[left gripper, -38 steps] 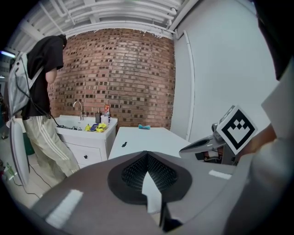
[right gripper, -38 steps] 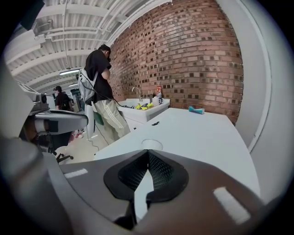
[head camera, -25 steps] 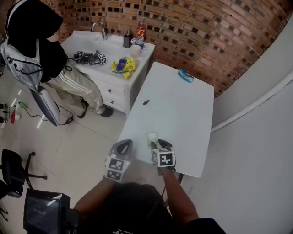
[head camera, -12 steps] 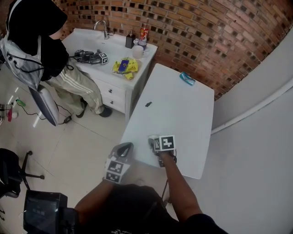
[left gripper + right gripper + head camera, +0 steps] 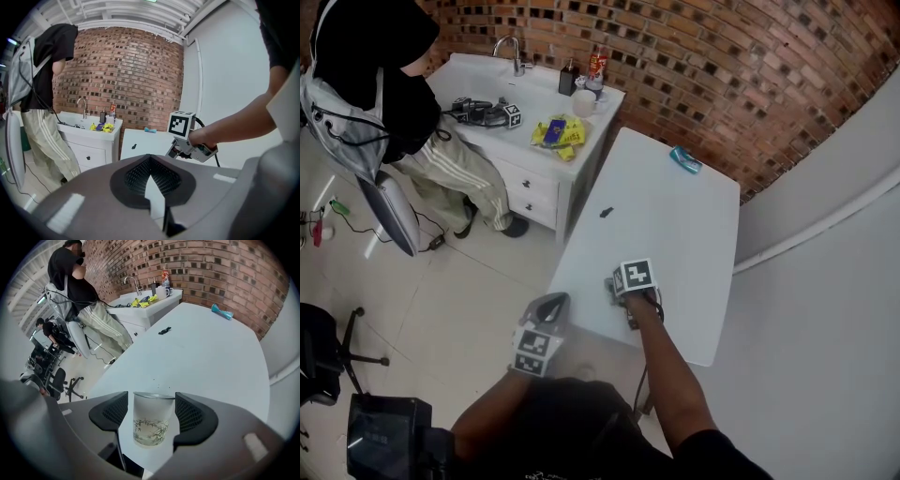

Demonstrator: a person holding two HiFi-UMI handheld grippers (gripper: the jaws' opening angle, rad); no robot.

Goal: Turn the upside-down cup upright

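Note:
A frosted glass cup (image 5: 151, 420) with a bamboo print stands on the white table (image 5: 675, 234) near its front edge. My right gripper (image 5: 151, 404) points steeply down and straddles it. Its jaws have just been opening; the cup sits between the pads with a thin gap on each side. The cup's rounded narrow end faces the camera and its wide end lies toward the table. In the head view the right gripper (image 5: 622, 289) hides the cup. My left gripper (image 5: 546, 311) hangs off the table's front left corner, shut and empty (image 5: 151, 161).
A teal object (image 5: 684, 159) lies at the table's far end and a small black item (image 5: 606, 212) near its left edge. A sink counter (image 5: 534, 103) with bottles and yellow packets stands beyond, and a person in black (image 5: 366, 56) beside it. Office chairs are at the left.
The right gripper has moved forward and down over the cup and tipped steeper. The cup, visible beyond it a second ago, is now covered in the head view. The left gripper stayed put.

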